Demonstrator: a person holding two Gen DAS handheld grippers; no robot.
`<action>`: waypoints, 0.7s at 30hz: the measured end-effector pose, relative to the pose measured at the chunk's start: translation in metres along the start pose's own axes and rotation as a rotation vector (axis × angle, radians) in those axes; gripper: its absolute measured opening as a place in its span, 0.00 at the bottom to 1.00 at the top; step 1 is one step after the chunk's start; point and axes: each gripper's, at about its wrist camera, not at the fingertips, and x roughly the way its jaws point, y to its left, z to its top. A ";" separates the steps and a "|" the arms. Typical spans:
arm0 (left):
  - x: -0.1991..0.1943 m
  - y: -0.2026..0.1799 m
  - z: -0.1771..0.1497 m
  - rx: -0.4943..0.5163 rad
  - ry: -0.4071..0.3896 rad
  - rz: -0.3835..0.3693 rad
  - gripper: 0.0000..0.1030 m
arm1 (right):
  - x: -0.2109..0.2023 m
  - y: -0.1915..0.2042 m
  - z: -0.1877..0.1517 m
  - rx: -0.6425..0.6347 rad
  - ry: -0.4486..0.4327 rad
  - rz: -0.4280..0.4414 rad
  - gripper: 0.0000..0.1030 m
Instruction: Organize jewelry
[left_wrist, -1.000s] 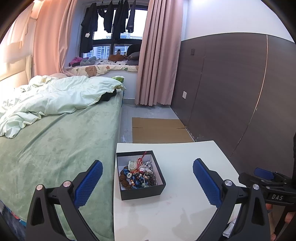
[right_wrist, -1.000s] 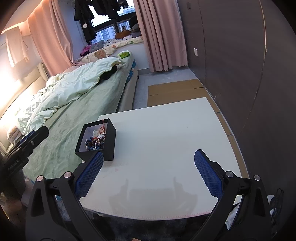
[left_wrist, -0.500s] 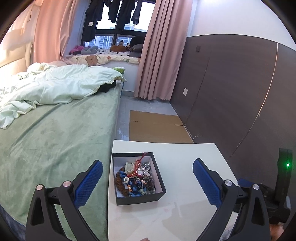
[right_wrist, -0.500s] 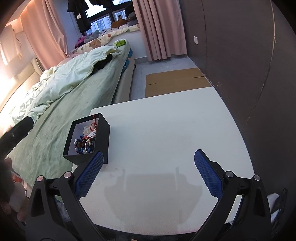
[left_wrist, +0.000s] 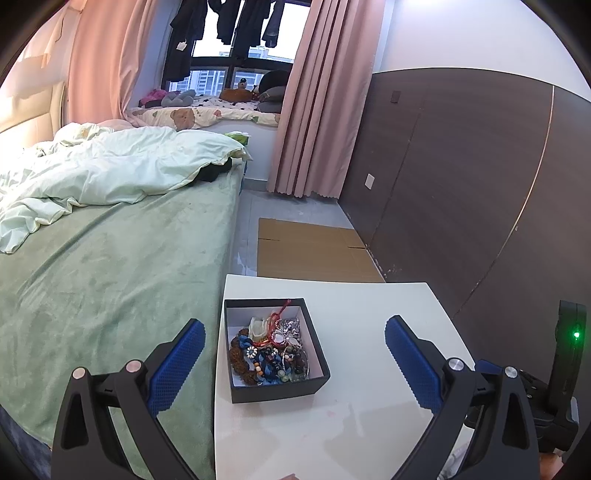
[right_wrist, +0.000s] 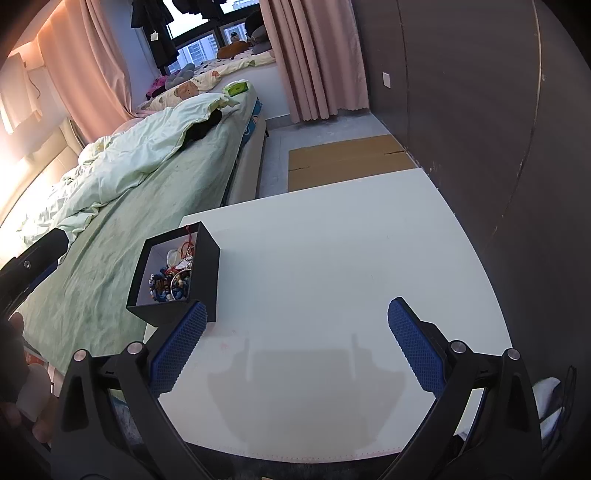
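A black open box with white inside walls sits near the left edge of the white table. It holds a tangled heap of jewelry: beaded bracelets, blue beads, a red cord, silver pieces. My left gripper is open and empty, hovering above the box. My right gripper is open and empty, above the bare table to the right of the box. The jewelry shows inside the box in the right wrist view.
A bed with a green blanket and pale duvet lies left of the table. Flat cardboard lies on the floor beyond it. A dark panelled wall runs along the right. The table top stretches right of the box.
Both grippers have drawn a little closer to the table and box; the box sits slightly lower and larger in both views. Both stay open and empty.
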 end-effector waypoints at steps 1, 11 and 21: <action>-0.001 -0.001 -0.001 0.004 -0.002 0.001 0.92 | 0.000 0.000 0.000 0.000 -0.001 -0.001 0.95; -0.006 -0.007 -0.004 0.041 -0.031 0.032 0.92 | -0.002 -0.001 -0.002 0.000 -0.003 -0.001 0.95; 0.002 -0.010 -0.006 0.069 0.007 0.038 0.92 | -0.013 -0.012 0.001 0.017 -0.028 -0.005 0.95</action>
